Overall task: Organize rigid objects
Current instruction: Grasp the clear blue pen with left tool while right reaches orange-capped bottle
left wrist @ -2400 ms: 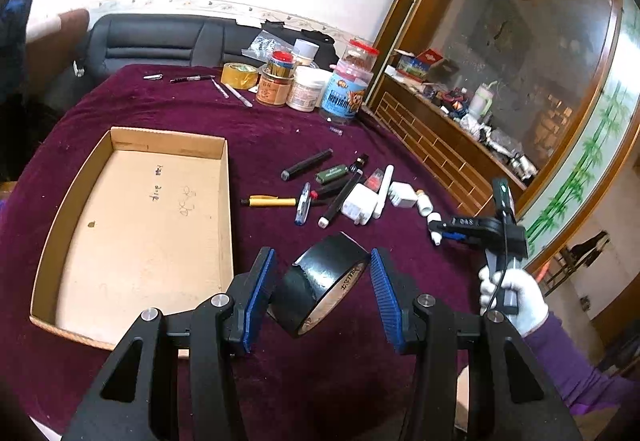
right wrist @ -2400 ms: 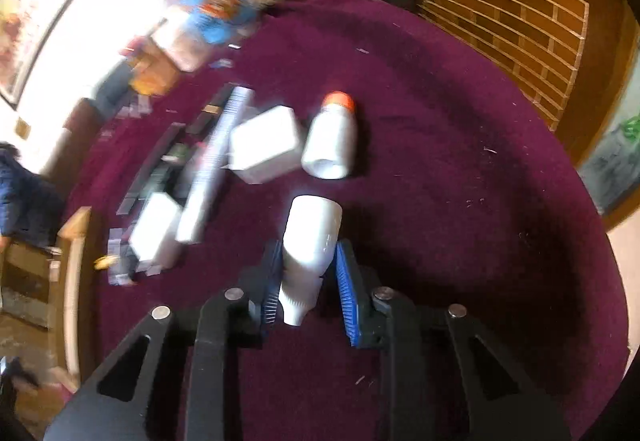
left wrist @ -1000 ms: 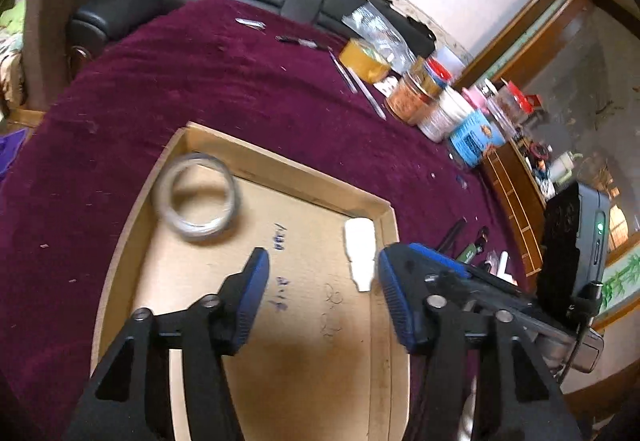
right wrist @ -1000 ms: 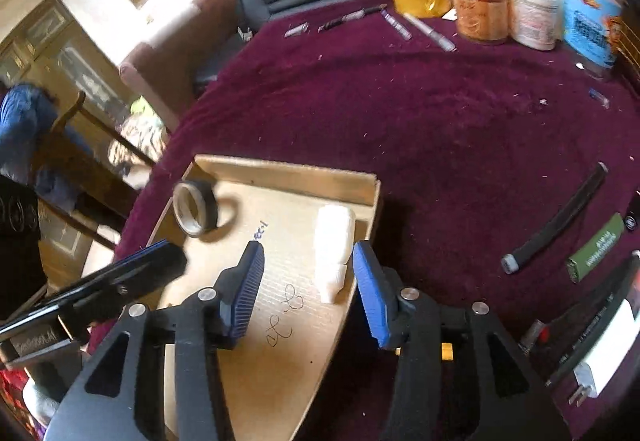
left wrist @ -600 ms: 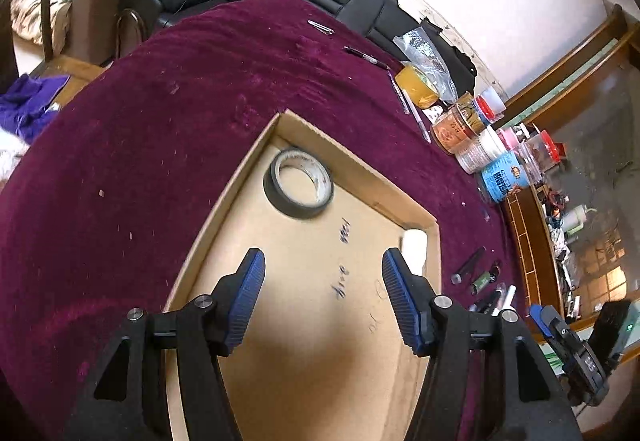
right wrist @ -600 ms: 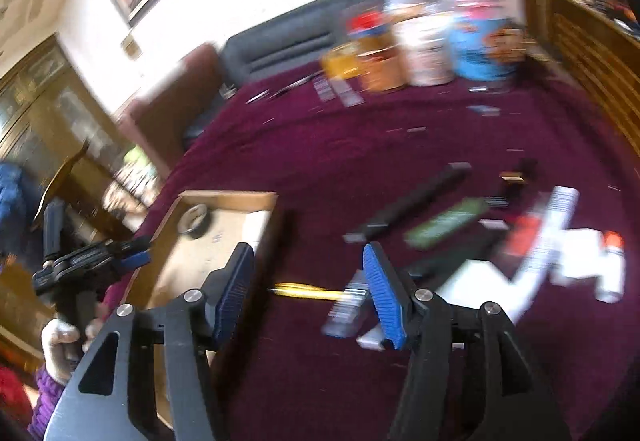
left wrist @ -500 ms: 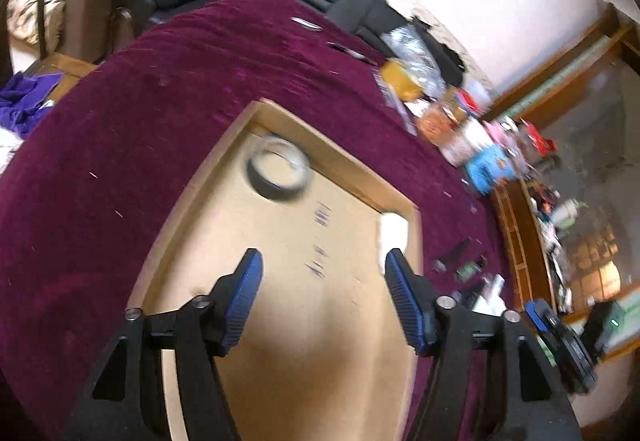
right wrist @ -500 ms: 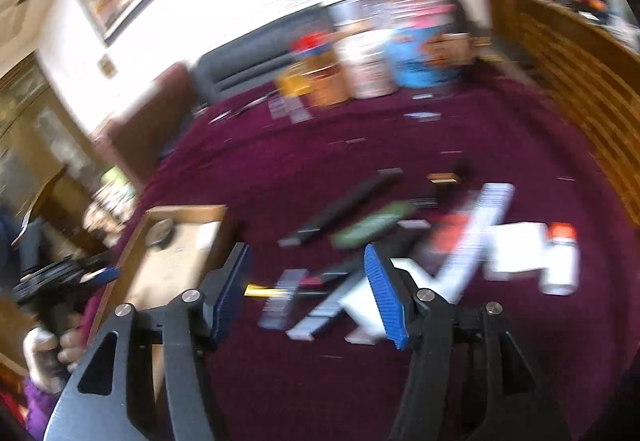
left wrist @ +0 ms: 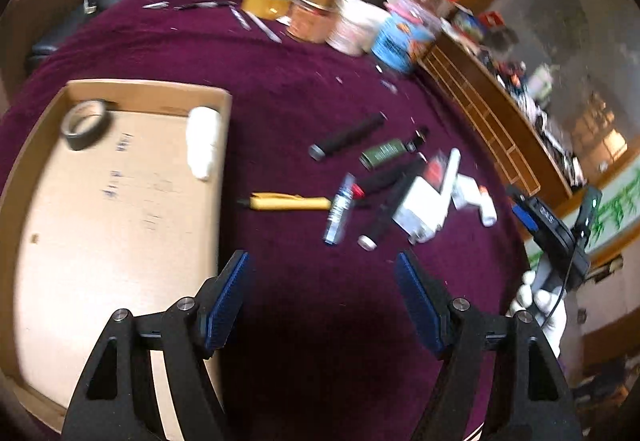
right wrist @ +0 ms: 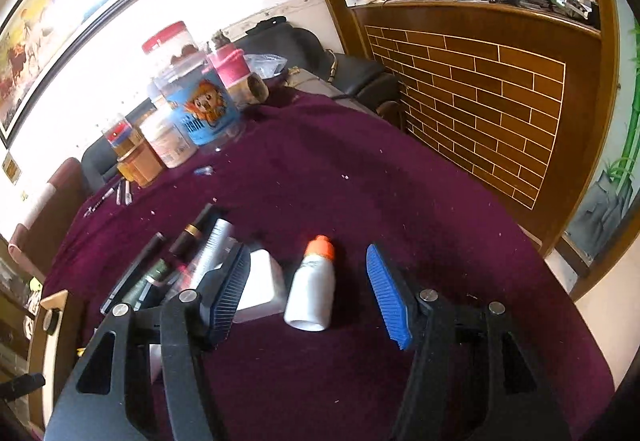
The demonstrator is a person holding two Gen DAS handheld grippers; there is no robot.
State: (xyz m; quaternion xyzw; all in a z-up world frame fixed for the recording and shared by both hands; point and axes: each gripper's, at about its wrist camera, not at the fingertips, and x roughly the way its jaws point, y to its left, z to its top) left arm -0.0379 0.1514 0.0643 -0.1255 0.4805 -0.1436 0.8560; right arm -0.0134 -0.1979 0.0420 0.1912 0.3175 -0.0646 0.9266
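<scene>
Both grippers empty with fingers spread, the right gripper [right wrist: 308,293] lines up on the white bottle [right wrist: 311,291] lying on the desk [right wrist: 360,177]; next, I'd say, clamp and carry to the cardboard tray [left wrist: 148,91].

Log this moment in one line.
left gripper: open, empty | right gripper: open, over white bottle | cardboard tray: tape roll

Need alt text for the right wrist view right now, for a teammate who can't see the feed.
The right gripper, jaws open and just widened, frames a small white bottle with an orange cap lying on the maroon tablecloth. A white box lies at its left, pens and markers beyond, jars at the far edge.
</scene>
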